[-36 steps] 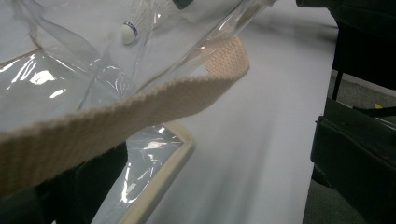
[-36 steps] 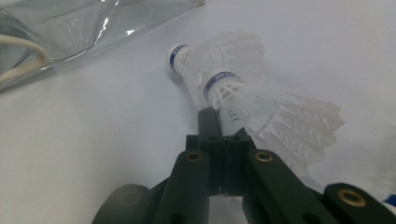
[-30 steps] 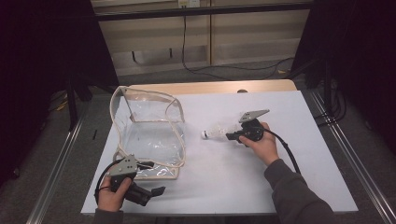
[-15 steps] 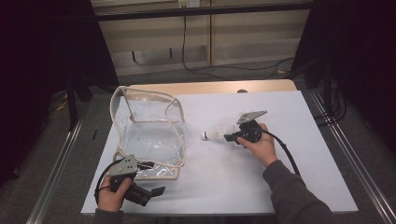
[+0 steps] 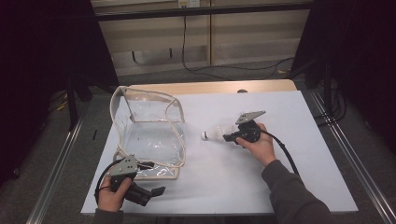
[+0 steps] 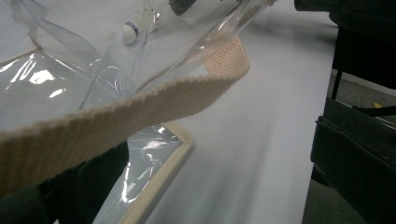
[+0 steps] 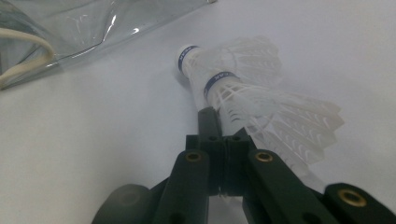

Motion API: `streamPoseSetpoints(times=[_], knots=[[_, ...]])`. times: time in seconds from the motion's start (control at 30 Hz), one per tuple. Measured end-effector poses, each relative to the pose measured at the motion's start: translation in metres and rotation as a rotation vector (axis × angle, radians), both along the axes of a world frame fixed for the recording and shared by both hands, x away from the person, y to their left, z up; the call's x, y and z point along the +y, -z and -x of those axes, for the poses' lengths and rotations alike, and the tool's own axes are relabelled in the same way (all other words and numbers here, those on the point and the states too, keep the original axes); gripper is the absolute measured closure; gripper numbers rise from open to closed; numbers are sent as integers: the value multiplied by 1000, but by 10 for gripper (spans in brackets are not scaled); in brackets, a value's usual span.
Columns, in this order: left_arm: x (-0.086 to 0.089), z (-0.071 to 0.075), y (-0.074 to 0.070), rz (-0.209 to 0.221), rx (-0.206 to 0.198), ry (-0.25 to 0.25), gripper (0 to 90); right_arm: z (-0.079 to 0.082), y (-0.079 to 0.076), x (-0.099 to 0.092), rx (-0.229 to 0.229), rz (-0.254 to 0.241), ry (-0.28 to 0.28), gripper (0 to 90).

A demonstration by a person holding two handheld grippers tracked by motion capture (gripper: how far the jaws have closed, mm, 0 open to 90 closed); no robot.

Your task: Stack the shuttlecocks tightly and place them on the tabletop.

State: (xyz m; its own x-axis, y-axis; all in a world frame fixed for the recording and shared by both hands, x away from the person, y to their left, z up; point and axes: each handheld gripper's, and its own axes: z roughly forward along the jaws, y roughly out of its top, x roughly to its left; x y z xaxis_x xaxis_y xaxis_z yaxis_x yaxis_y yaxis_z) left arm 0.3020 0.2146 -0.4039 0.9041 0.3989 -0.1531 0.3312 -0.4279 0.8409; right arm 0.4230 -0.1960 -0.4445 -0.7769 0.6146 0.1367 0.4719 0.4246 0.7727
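Right gripper [image 7: 219, 126], jaws closed on the feather skirt of a white shuttlecock [image 7: 224, 77], whose cork tip projects beyond the jaw tips toward the clear bag [image 5: 149, 135]; a second shuttlecock [image 7: 252, 56] lies against the first; both rest low over the white table [image 5: 280, 177], just right of the bag; left gripper [image 5: 140, 193] near the bag's front corner, beige strap [image 6: 140, 107] crossing its view, jaw state not discernible.
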Motion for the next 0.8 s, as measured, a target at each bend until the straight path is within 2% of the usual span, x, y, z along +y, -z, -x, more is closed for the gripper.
streamPoseSetpoints(times=[0.2, 0.37, 0.8], knots=[[0, 0, 0, -3, -3, 3, 42, 0, -1, 3, -4, -1, -11, 892], [0, 0, 0, -4, -3, 5, 43, 0, -1, 5, -9, 18, -18, 889], [1, -1, 0, -12, -8, 7, 43, -1, 1, 5, -6, 4, -10, 885]])
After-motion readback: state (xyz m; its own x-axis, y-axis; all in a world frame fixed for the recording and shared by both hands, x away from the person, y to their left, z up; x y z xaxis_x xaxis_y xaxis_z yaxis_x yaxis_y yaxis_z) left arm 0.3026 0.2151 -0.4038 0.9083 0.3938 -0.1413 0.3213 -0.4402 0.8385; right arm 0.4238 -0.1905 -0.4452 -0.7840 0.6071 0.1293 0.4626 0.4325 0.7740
